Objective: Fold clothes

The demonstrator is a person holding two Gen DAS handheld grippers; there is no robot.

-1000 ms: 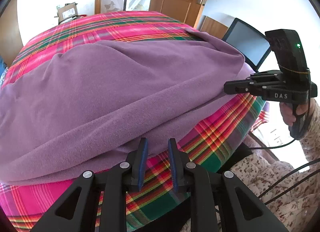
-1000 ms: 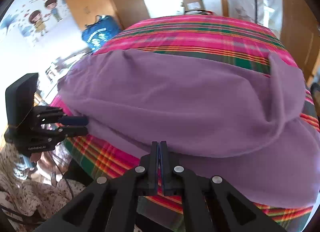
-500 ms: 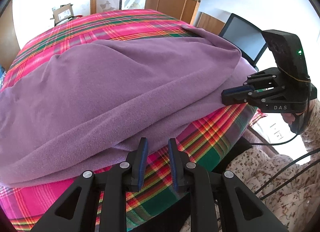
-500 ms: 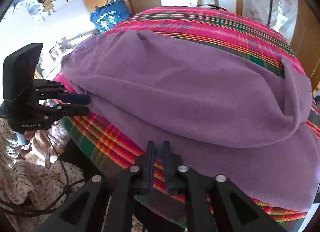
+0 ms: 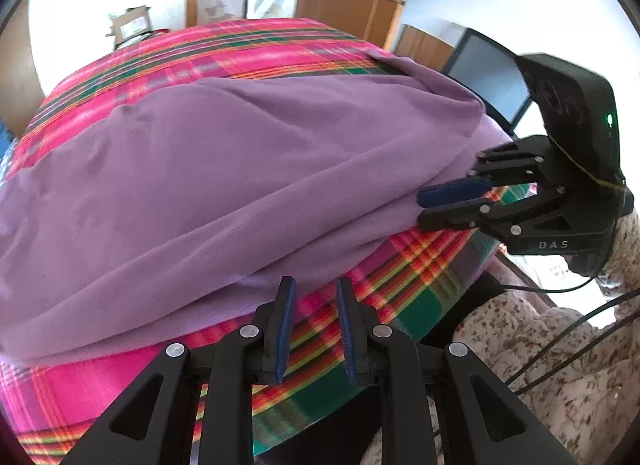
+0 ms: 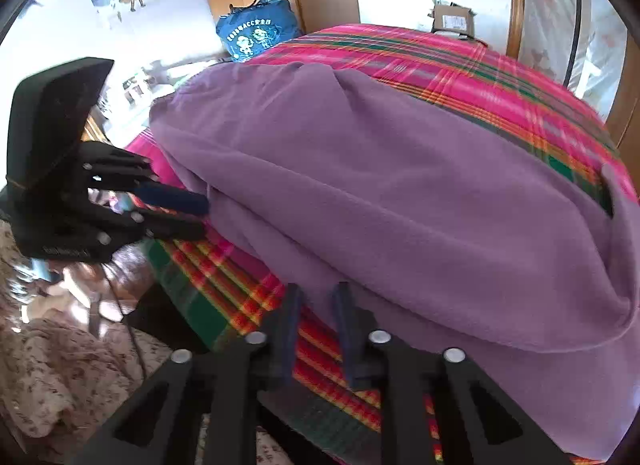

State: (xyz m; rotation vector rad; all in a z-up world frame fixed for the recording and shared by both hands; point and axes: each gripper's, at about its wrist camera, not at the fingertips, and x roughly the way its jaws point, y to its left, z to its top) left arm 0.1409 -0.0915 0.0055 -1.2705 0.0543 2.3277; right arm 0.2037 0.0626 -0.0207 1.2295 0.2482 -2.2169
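A purple garment (image 5: 224,181) lies spread over a bed covered with a pink plaid sheet (image 5: 404,265). The left gripper (image 5: 314,317) sits at the bottom of the view, its two fingers apart with nothing between them, just short of the garment's near edge. At the right, the right gripper (image 5: 436,207) reaches the garment's corner; its jaws look slightly parted, and whether they touch the cloth is hard to tell. A flowered sleeve (image 5: 532,353) shows below it.

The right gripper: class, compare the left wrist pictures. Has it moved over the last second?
Yes. The right gripper has moved in from beside the laptop screen toward the purple garment; its tips now reach the near edge.
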